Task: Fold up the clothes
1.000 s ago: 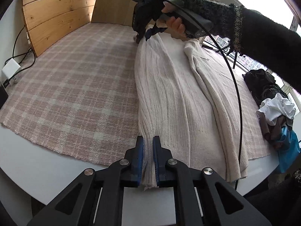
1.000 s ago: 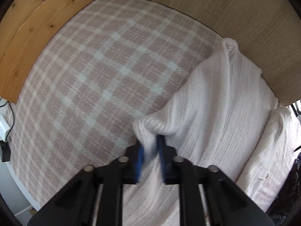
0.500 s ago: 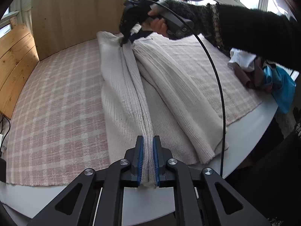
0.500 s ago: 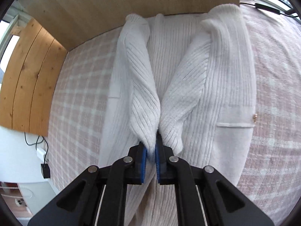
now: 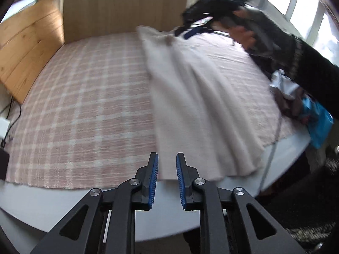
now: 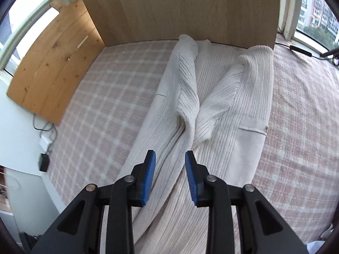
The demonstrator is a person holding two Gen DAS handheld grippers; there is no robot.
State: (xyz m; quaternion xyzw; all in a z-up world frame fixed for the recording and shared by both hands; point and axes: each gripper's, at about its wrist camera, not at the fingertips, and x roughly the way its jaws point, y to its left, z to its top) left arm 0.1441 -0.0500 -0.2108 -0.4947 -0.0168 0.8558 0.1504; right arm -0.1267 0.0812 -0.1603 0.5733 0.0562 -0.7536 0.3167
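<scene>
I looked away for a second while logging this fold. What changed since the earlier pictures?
Both claws let go of the cream cardigan: the left claw and right claw now stand open with nothing between their pads. The side they had carried over now lies on the garment. The plaid cloth and clothes pile stayed put.

Plenty of bare plaid cloth [image 5: 84, 97] to the left of the cream cardigan [image 5: 197, 97]. Wooden boards [image 6: 190, 10] wall off the back and left, and a clothes pile [image 5: 296, 97] crowds the right edge.
</scene>
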